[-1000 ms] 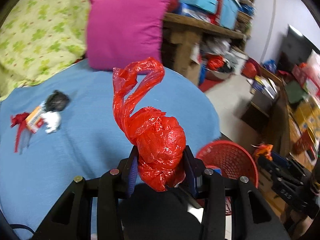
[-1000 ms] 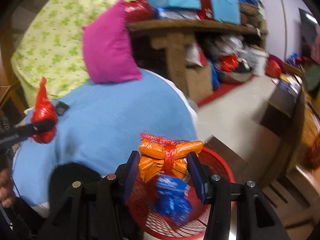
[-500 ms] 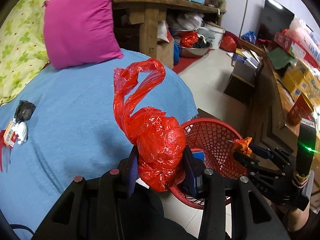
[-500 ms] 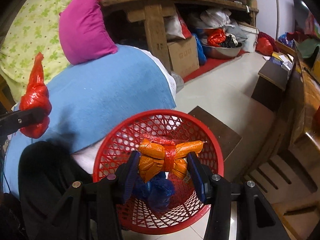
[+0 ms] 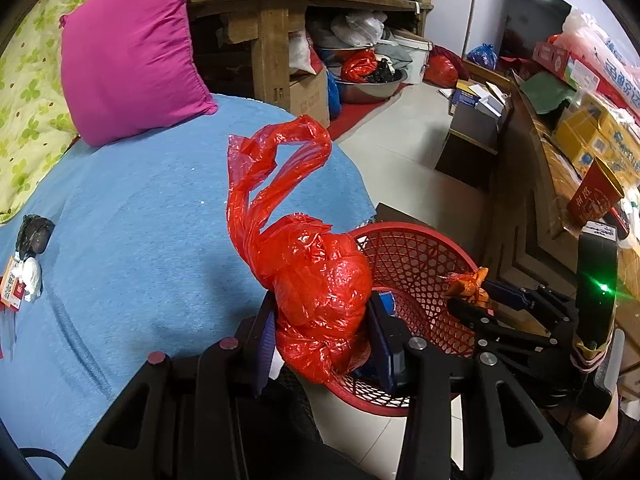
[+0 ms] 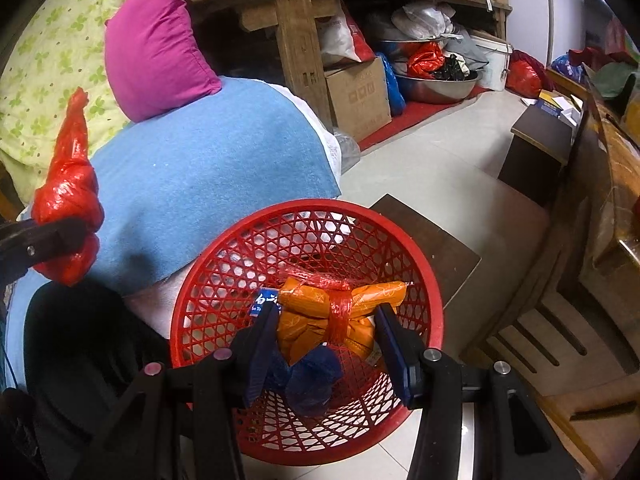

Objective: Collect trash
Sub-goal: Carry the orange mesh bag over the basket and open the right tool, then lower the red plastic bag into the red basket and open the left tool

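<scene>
My left gripper (image 5: 322, 336) is shut on a knotted red plastic bag (image 5: 316, 280), held over the bed's edge beside the red mesh basket (image 5: 420, 248). The bag's loose handles stick up. In the right wrist view, my right gripper (image 6: 328, 340) is shut on an orange wrapper bundle (image 6: 320, 316) tied with red string, held just above the red mesh basket (image 6: 240, 240). A crumpled blue wrapper (image 6: 312, 376) lies inside the basket below it. The red bag (image 6: 66, 208) and left gripper also show at the left edge there.
A blue sheet (image 5: 128, 216) covers the bed, with a magenta pillow (image 5: 128, 48) and more small trash (image 5: 24, 264) at its left. A dark low stool (image 6: 424, 240) stands behind the basket. Cluttered wooden shelving (image 6: 304, 40) and a wooden cabinet (image 6: 592, 200) flank the tiled floor.
Both grippers moved toward the basket and lower. The orange bundle now hangs deeper over the basket's opening; the red bag has come from over the bed to the basket's rim.
</scene>
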Tool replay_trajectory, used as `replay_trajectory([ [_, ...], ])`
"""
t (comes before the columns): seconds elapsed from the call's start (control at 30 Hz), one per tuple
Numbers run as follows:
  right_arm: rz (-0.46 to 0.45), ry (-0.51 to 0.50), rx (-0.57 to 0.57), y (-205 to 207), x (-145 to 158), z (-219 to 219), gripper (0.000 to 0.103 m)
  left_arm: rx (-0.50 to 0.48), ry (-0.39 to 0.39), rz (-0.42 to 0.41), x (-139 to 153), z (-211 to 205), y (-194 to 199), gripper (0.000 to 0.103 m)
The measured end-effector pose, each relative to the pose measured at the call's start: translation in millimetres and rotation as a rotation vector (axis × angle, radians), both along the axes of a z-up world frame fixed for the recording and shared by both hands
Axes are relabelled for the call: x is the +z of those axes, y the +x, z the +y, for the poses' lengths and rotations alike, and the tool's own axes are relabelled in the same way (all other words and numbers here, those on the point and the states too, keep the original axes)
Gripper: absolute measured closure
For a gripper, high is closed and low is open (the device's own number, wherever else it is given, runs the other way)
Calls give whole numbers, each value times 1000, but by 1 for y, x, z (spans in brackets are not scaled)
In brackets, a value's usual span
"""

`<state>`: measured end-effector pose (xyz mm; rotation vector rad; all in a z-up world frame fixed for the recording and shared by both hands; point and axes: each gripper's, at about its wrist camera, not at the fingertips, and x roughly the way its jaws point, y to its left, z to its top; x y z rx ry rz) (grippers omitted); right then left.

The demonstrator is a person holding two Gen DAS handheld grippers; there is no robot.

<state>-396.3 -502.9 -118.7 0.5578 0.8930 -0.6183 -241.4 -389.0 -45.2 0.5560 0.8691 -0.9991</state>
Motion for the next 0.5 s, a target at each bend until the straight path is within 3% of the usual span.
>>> replay_trajectory([
  [0.2,-6,8,-6,1,-3,-2,44,-6,12,2,-4,-4,0,59],
  [0.43,-18,-15,-28,-2,1,-6,15,-17,36,24,-14,-11,2,59],
  [0.5,-26,-34,-40,-5,6,-8,15,-36,47,40,-17,-14,1,59],
])
